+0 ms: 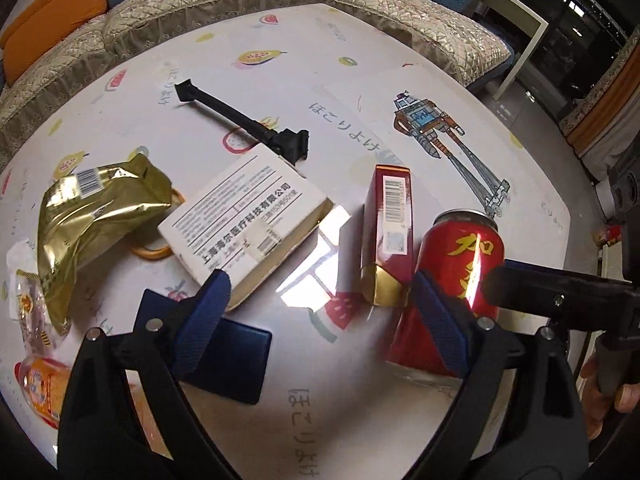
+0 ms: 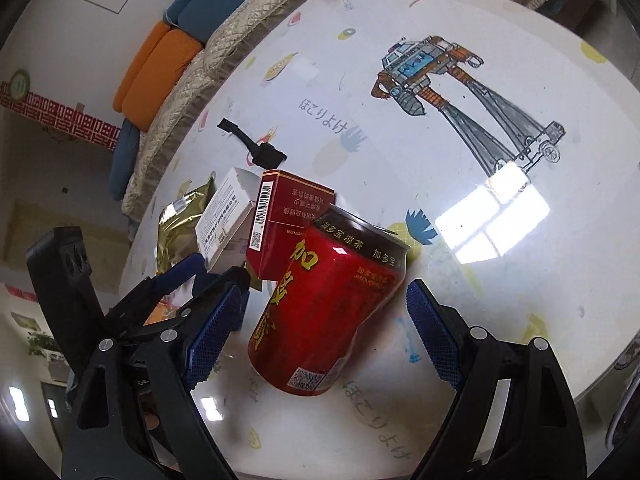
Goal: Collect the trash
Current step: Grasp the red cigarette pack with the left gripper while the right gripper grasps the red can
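Round table (image 1: 420, 92) under a glossy printed cloth, robot drawing (image 1: 436, 128) toward the far right.

Right gripper (image 2: 324, 328): jaws wide open, red can (image 2: 328, 304) upright between the 2 blue pads (image 2: 434, 340), clear gaps on both sides, nothing gripped.

Left gripper (image 1: 328, 320): jaws spread wide over bare cloth, holding nothing; right pad in front of the can (image 1: 460, 276), contact impossible to tell. Dark blue card (image 1: 236, 360) flat on the table under the left pad.

Trash clustered mid-table: red carton (image 1: 390, 232) upright just left of the can; white box (image 1: 248, 228) lying flat further left; gold pouch (image 1: 96, 216) beside it, over an orange ring (image 1: 154, 251). Clear wrapper (image 1: 24, 296) and orange packet (image 1: 40, 384) at the near left edge. Black tool (image 1: 244, 124) lying behind the box.

Beige quilted sofa (image 1: 180, 28) beyond the table with orange and blue cushions.
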### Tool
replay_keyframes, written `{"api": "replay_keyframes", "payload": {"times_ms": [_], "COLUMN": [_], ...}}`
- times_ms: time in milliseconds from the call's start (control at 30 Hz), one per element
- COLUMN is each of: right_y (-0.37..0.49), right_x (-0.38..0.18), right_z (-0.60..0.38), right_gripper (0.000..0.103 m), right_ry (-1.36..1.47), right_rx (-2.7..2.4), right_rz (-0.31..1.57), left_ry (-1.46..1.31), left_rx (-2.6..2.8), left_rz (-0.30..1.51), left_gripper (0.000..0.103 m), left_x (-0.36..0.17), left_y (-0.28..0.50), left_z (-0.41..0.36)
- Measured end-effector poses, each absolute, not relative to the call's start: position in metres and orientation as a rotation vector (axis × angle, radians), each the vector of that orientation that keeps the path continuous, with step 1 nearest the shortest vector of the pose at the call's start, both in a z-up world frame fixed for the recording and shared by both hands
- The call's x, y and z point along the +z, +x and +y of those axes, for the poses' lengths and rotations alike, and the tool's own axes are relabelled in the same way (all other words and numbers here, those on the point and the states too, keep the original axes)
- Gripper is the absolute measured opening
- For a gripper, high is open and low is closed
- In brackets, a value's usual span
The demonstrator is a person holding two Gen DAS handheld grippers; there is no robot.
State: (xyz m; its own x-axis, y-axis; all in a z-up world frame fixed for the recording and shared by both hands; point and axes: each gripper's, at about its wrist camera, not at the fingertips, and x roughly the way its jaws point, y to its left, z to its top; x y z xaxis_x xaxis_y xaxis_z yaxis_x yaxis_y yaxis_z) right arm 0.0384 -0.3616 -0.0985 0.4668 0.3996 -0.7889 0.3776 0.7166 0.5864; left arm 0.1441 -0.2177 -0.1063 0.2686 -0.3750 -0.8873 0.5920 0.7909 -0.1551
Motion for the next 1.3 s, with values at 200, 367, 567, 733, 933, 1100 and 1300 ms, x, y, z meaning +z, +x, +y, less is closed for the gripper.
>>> {"api": "replay_keyframes", "payload": {"times_ms": [200,367,567,733,933,1100,1300], "right_y": [0.046,0.048,0.042,0.038,0.038,0.034,0.031], "right_x": [-0.112,-0.119,-0.119,-0.110,-0.109,-0.111,-0.108], "right_z": [-0.368,-0.370,-0.379,-0.388,-0.392,-0.398,-0.400], "right_gripper": [0.083,0.074,0.072,0.072,0.072,0.072,0.071], "right_ry": [0.880,0.904,0.941,0.910,0.914,0.936,0.929], "right_rx": [-0.003,0.017,0.042,0.046,0.057,0.069,0.081], "right_rz": [1.146,1.157,1.145,1.134,1.133,1.126,1.117], "left_ry": [0.264,0.288,0.312,0.395,0.408,0.395,0.351], "left_rx": [-0.700,-0.738,-0.742,-0.740,-0.778,-0.770,-0.723], "left_rz": [1.101,1.093,1.085,1.052,1.097,1.097,1.079], "left_gripper": [0.088,0.082,0.072,0.071,0.030,0.027,0.026], "left_x": [-0.105,-0.104,-0.102,-0.104,-0.109,-0.113,-0.111], "left_y": [0.149,0.142,0.142,0.135,0.134,0.134,0.138], "left_z": [-0.228,-0.235,-0.244,-0.255,-0.266,-0.268,-0.256]}}
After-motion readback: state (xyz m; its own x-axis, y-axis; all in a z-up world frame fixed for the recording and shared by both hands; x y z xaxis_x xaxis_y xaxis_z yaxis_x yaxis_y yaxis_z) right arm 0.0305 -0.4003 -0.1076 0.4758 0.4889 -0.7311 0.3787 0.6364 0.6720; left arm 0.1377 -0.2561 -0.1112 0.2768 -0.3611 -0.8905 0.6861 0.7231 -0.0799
